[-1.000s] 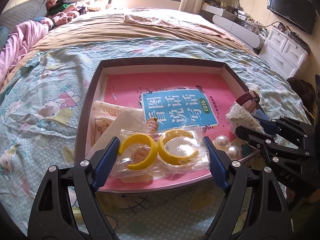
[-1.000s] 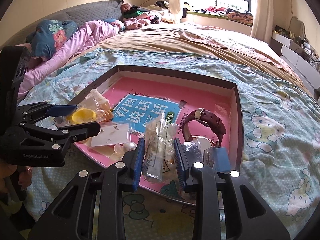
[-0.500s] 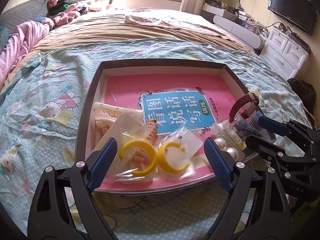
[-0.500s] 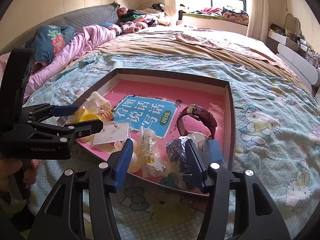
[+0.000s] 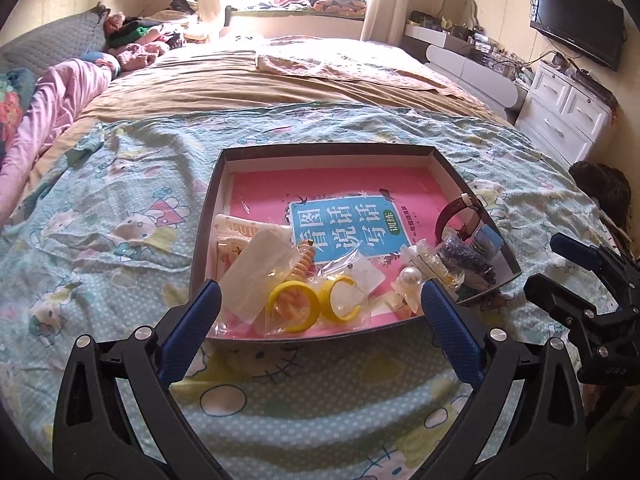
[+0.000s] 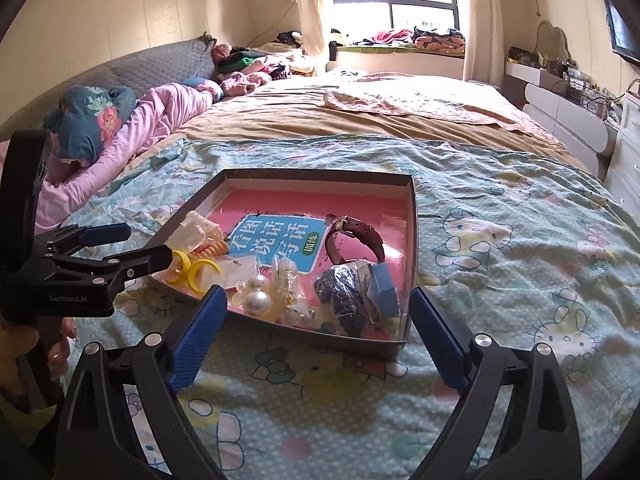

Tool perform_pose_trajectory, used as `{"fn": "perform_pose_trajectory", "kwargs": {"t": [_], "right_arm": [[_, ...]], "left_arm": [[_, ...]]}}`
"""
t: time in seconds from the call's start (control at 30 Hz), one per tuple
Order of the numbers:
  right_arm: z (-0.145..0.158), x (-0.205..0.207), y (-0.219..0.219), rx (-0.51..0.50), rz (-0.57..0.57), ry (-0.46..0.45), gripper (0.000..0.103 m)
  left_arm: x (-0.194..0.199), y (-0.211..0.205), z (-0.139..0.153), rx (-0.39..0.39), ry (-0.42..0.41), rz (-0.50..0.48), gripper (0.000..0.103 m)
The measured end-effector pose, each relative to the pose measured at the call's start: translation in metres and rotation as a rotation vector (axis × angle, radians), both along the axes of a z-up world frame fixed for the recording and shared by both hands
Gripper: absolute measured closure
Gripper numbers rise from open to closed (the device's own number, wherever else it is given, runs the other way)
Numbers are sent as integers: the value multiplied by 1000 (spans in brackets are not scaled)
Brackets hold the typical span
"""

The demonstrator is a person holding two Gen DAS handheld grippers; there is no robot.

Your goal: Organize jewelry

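A shallow dark box [image 5: 208,216] lined with a pink book lies on the bed. It holds two yellow open bangles [image 5: 294,306] in clear bags, pearls [image 5: 412,278], a brown watch [image 5: 456,216], a bag of dark beads [image 5: 460,256] and a small blue box [image 5: 488,240]. My left gripper [image 5: 320,292] hangs over the box's near edge, its jaws opening, with nothing gripped. To its right is my right gripper [image 5: 548,262]. In the right wrist view my right gripper [image 6: 317,298] is also opening and empty, just short of the box rim [image 6: 412,240]. A clear bag of small pieces [image 6: 286,280] lies loose inside.
The box sits on a cartoon-print sheet [image 5: 120,240]. A pink quilt [image 6: 160,120] and pillows lie at the left, white drawers [image 5: 560,120] stand at the right. A person's hand [image 6: 24,344] holds the left gripper [image 6: 142,245] beside the box's left corner.
The right gripper let go of the clear bag, which now lies in the box. The left gripper released the bagged yellow bangles. Both grippers opened wide and drew back and up.
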State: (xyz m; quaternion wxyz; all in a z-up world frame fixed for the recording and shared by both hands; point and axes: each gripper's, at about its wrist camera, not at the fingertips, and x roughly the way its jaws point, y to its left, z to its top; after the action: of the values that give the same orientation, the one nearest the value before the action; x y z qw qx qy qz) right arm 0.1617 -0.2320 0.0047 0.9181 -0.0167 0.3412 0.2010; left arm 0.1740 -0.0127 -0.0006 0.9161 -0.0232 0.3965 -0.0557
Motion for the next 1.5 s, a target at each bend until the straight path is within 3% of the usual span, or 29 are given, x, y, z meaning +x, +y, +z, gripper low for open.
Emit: {"fn": "perform_pose_trajectory", "kwargs": {"t": [0.3, 0.7, 1.5], "right_arm": [[2, -35, -4, 40, -53, 4, 9], [-24, -70, 4, 28, -71, 48, 9], [-21, -87, 15, 12, -50, 48, 9]], "left_arm": [[-42, 10, -2, 31, 16, 64, 9], [-92, 15, -18, 71, 5, 96, 9], [-105, 15, -12, 82, -24, 126, 9]]}}
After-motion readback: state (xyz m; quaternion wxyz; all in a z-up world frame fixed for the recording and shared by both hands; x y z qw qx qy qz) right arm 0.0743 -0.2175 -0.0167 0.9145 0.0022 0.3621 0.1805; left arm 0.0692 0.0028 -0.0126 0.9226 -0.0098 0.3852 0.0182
